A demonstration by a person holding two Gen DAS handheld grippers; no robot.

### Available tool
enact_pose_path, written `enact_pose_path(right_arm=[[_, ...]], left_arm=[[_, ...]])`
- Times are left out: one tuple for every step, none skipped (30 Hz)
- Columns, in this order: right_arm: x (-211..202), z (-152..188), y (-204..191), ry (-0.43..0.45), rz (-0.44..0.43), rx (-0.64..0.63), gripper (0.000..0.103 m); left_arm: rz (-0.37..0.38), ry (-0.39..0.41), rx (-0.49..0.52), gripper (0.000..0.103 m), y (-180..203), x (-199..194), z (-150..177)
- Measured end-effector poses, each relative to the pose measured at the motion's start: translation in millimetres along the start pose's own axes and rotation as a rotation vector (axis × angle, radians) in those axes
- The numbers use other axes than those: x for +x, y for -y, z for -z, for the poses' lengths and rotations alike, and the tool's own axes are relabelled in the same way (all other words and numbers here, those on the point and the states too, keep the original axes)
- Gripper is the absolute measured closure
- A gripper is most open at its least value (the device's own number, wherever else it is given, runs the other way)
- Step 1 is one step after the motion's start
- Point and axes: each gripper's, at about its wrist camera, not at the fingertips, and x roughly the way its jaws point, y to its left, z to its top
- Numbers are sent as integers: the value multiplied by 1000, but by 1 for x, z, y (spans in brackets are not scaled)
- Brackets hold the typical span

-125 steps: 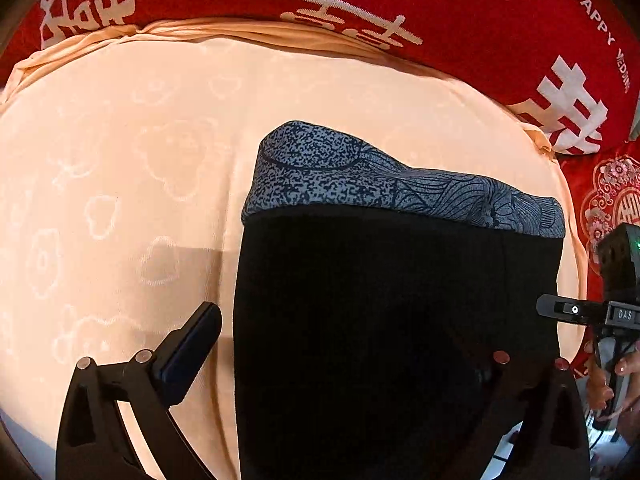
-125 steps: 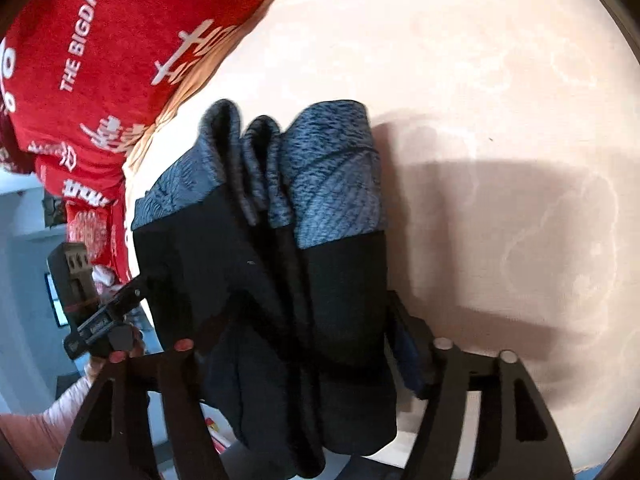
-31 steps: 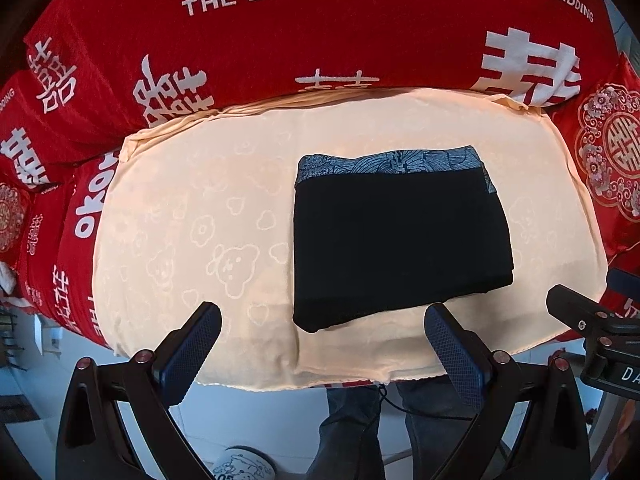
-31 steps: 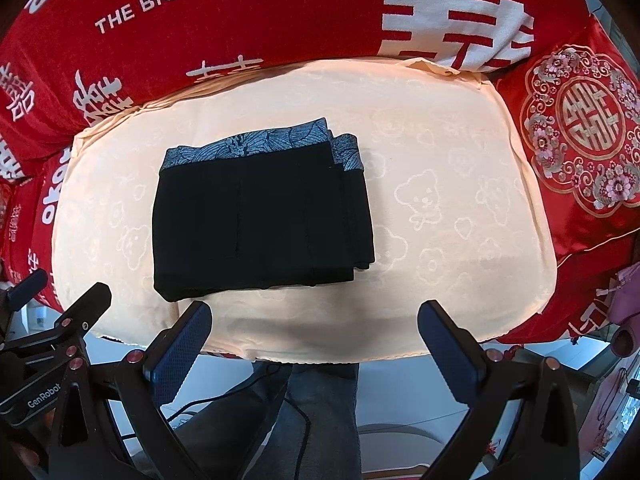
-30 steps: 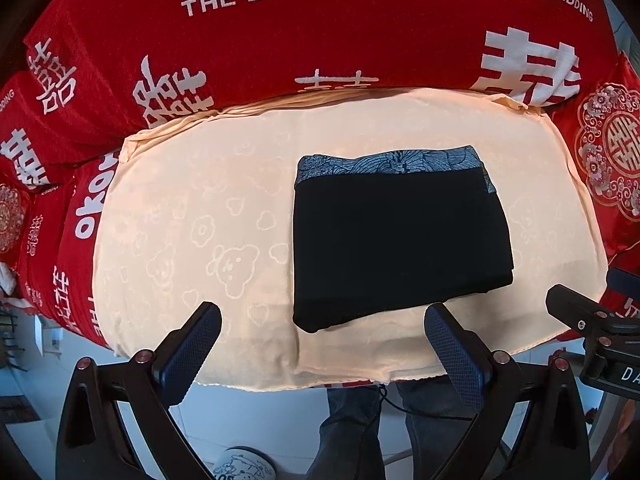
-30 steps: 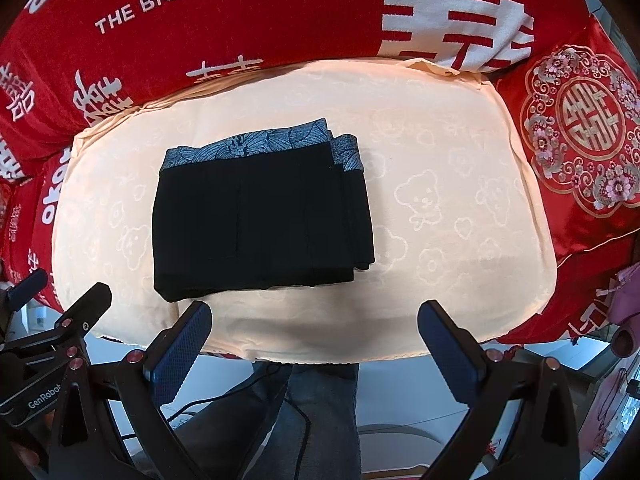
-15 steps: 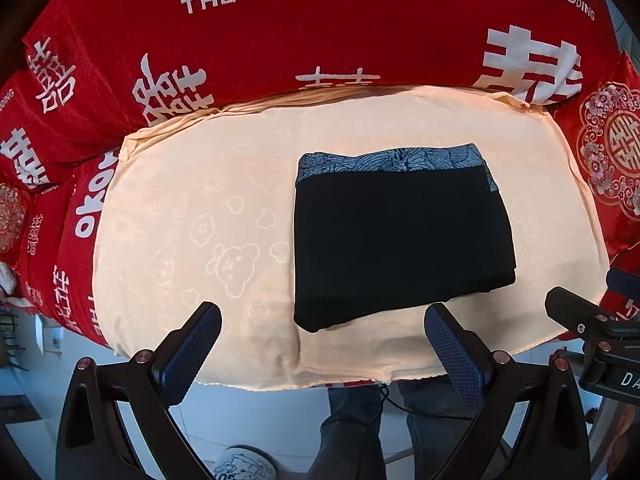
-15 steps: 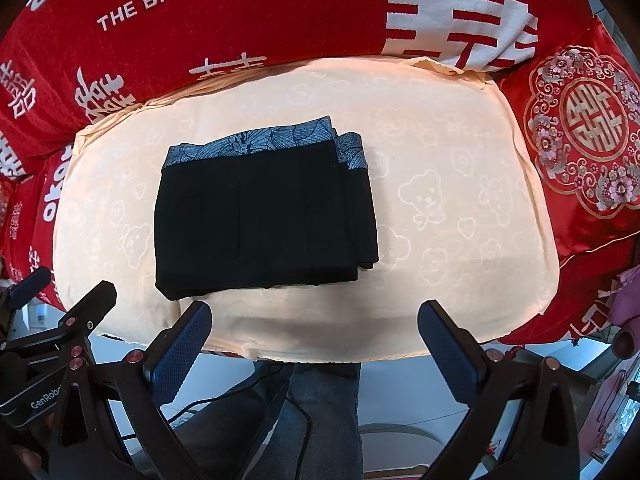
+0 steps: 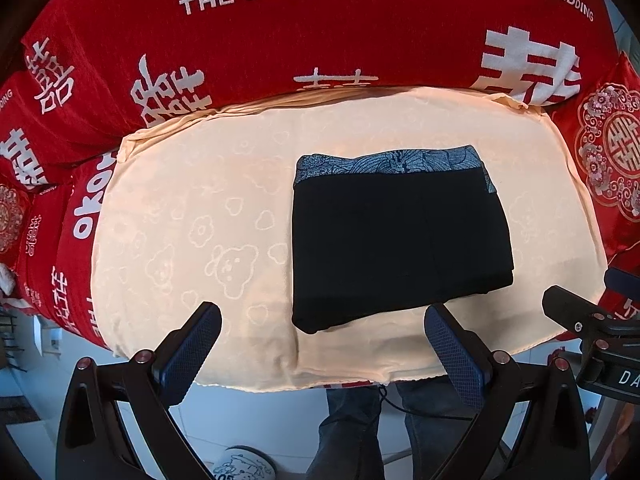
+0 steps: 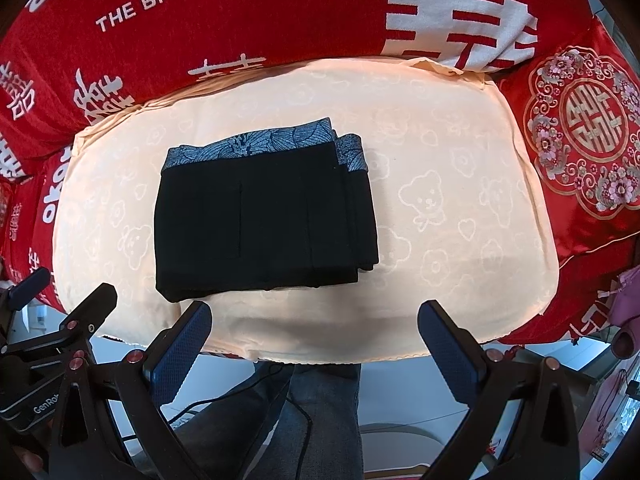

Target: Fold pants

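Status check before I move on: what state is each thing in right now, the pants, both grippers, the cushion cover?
pants: folded into a compact stack, patterned waistband on the far edge, lying flat on the cushion, nothing touching them
left gripper: open, empty, held back from the cushion's near edge
right gripper: open, empty, also held back
peach cushion cover: spread over the seat, bunched along the far edge

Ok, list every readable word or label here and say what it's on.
"THE BIGDAY": red blanket.
"HAPPY WEDDING": same blanket, top right.
"GenRob", cut off: left gripper body.
"DA", cut off: right gripper body.
White Chinese characters on the blanket: decorative, not transcribed.
Pants: no text.
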Motion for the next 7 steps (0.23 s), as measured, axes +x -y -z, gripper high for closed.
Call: enact_pose_path(right_arm=[[0, 0, 0, -1, 0, 0, 0], [0, 0, 0, 0, -1, 0, 0], [0, 0, 0, -1, -1, 1, 0], [0, 0, 0, -1, -3, 0, 0], [0, 0, 0, -2, -4, 0, 0], [1, 0, 0, -2, -3, -1, 0], [1, 0, 0, -3, -4, 0, 0]], left_arm=[[-2, 1, 0, 1, 0, 0, 0], [-7, 7, 0, 1, 0, -1, 0], [-10, 10, 1, 1, 0, -1, 0], [-8, 10, 2, 1, 0, -1, 0], [-4, 9, 2, 1, 0, -1, -1], [-3, 9, 2, 1, 0, -1, -1], [-1, 9, 1, 1, 0, -1, -1]])
